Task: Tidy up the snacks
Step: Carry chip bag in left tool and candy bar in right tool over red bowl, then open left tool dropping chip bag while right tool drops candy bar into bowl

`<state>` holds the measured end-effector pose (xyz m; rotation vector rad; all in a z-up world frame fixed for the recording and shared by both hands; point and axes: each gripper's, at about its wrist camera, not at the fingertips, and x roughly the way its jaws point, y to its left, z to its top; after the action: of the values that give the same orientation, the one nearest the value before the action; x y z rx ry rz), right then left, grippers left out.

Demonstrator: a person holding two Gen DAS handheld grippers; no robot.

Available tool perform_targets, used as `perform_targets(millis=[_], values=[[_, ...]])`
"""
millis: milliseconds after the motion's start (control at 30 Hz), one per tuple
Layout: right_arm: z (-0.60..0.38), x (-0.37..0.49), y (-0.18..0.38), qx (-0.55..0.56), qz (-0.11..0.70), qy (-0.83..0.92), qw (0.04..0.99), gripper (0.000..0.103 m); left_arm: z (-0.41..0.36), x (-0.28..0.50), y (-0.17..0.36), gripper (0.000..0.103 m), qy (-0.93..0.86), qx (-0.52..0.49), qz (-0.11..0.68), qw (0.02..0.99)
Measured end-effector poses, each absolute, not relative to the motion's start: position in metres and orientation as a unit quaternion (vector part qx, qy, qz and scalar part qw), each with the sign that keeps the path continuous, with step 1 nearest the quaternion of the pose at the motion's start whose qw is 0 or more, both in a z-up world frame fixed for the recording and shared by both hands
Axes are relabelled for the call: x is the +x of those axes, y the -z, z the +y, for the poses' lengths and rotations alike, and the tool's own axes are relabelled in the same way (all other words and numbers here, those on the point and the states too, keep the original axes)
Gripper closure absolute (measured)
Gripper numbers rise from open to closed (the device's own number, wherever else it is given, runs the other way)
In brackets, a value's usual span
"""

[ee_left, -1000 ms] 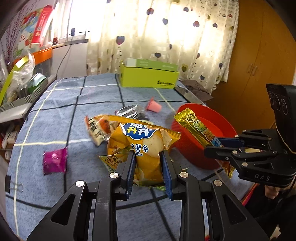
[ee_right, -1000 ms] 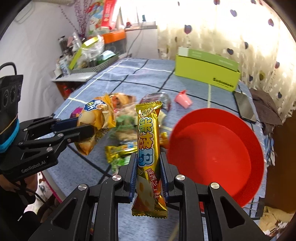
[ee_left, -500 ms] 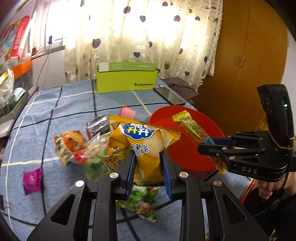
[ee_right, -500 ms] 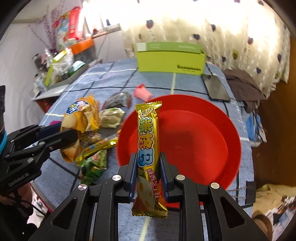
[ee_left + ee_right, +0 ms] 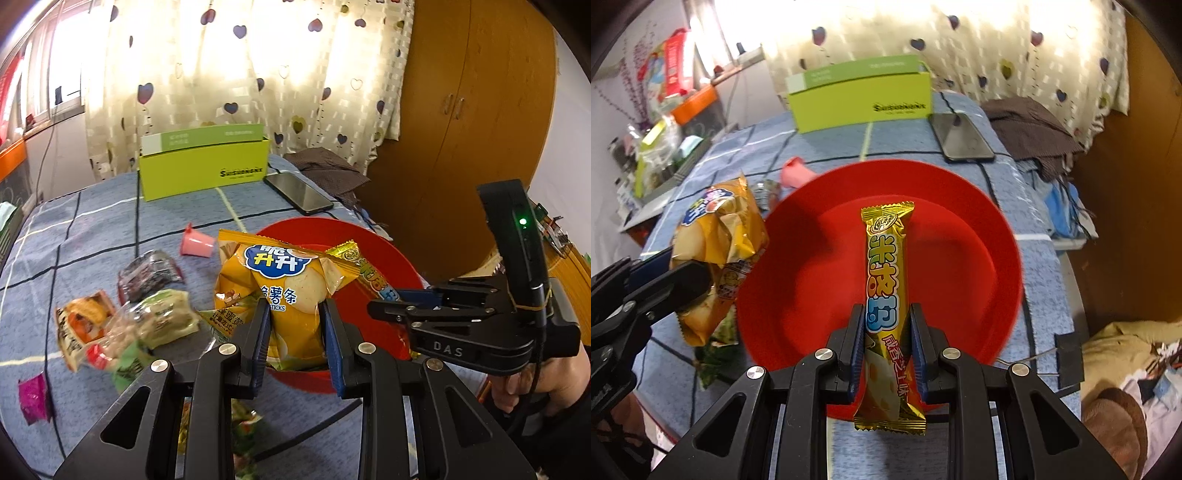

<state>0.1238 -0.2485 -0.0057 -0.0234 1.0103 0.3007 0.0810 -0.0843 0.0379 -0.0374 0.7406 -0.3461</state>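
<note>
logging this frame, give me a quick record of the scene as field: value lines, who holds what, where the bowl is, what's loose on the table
left gripper: shut on yellow chip bag
right gripper: shut on gold snack bar, above red bowl
red bowl: empty, on blue checked cloth
loose on cloth: pink cup, dark packet, magenta packet, phone
behind: green box
</note>
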Motion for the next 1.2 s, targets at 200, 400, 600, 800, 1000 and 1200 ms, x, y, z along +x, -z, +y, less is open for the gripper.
perform_targets(millis=[200, 400, 600, 800, 1000, 1200], values=[[-0.259, 0.130, 0.013, -0.011, 0.494, -0.112, 0.862, 0.083, -0.099, 0.090, -0.032, 0.074, 0.182, -0.012, 0.369, 0.911], [-0.266, 0.130, 0.013, -0.005, 0.495, -0.096, 0.864, 0.079, -0.111, 0.098, -0.023, 0.074, 0.194, -0.007, 0.381, 0.904], [-0.277, 0.127, 0.001, 0.033, 0.473, -0.091, 0.876, 0.077, -0.122, 0.100, -0.014, 0.074, 0.204, -0.003, 0.395, 0.896], [-0.283, 0.123, -0.009, 0.054, 0.453, -0.094, 0.885, 0.075, -0.128, 0.105, -0.003, 0.074, 0.210, -0.003, 0.413, 0.886], [-0.282, 0.121, -0.011, 0.061, 0.451, -0.105, 0.884, 0.073, -0.139, 0.107, 0.006, 0.074, 0.234, -0.007, 0.428, 0.873], [-0.279, 0.113, -0.021, 0.057, 0.430, -0.115, 0.894, 0.068, -0.134, 0.105, 0.008, 0.053, 0.248, -0.032, 0.429, 0.868]])
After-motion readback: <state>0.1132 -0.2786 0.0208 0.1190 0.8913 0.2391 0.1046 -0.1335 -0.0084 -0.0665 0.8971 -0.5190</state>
